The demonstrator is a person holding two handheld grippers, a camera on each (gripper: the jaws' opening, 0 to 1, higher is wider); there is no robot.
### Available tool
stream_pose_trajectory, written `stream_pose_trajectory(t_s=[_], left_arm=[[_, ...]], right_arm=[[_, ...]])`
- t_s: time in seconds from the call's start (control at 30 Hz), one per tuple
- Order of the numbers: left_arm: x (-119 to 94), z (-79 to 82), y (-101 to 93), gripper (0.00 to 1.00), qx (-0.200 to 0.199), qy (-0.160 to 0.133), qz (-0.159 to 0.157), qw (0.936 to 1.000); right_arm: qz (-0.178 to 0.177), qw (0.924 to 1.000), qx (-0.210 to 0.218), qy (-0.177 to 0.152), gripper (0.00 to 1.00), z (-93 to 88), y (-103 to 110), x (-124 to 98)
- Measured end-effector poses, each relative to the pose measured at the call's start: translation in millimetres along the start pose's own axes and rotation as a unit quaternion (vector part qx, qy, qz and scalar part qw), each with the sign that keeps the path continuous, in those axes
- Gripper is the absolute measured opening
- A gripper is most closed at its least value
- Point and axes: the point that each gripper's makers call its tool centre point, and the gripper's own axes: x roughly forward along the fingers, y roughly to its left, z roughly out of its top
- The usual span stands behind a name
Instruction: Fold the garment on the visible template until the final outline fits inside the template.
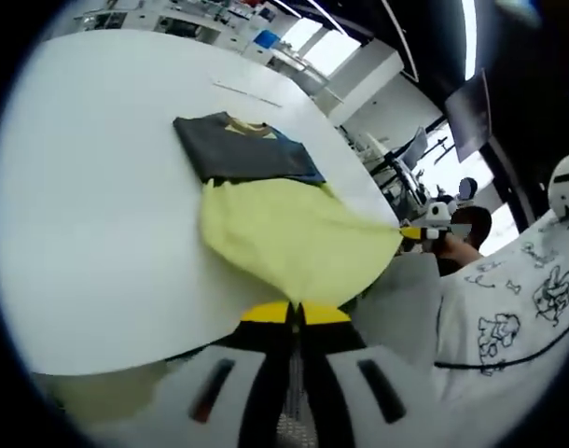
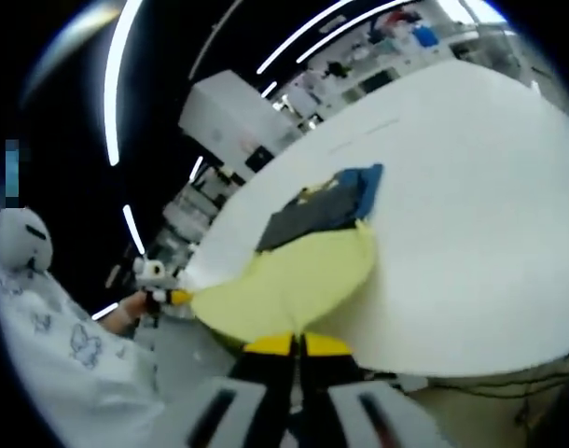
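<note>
A garment (image 1: pixel 275 224) lies on the white table (image 1: pixel 98 187), its dark grey upper part with a yellow collar and a blue sleeve resting flat. The pale yellow lower part is lifted and pulled out past the table's near edge. My left gripper (image 1: pixel 296 313) is shut on one corner of the yellow hem. My right gripper (image 1: pixel 417 232), entering from the right, pinches the other corner. In the right gripper view the garment (image 2: pixel 303 271) stretches between my right gripper (image 2: pixel 297 343), shut on the hem, and my left gripper (image 2: pixel 168 297) at the left. A faint thin line (image 1: pixel 247 91) marks the table beyond the garment.
A person in a white printed shirt (image 1: pixel 508 308) stands at the table's near edge, holding both grippers. Bare white tabletop (image 2: pixel 471 205) spreads wide around the garment. Desks, chairs and ceiling light strips fill the room behind.
</note>
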Motion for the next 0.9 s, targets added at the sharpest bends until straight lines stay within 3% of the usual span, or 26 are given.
stream_pose_trajectory(t_s=[0.2,0.33,0.5,0.6,0.73,0.9], left_arm=[[7,34.4,4.8,0.0,0.011,-0.026,0.002,0.9996],[16,71.0,19.1,0.0,0.001,-0.064,0.011,0.9979],[29,130.4,41.3,0.0,-0.008,-0.121,0.026,0.9923],[36,158.8,52.0,0.0,0.0,-0.134,0.032,0.9905],[51,188.9,65.9,0.0,0.014,-0.141,0.041,0.989],[68,209.1,77.6,0.0,0.008,-0.157,0.055,0.9861]], right_arm=[[0.011,0.9995,-0.016,-0.025,0.0,39.1,1,12],[0.014,0.9986,-0.028,-0.044,0.0,72.8,-4,23],[0.017,0.9959,-0.036,-0.082,0.0,125.0,-11,40],[0.017,0.9938,-0.043,-0.101,0.0,153.9,-14,50],[0.008,0.9926,-0.059,-0.106,0.0,186.1,-30,64],[-0.007,0.9909,-0.063,-0.119,0.0,214.2,-53,83]])
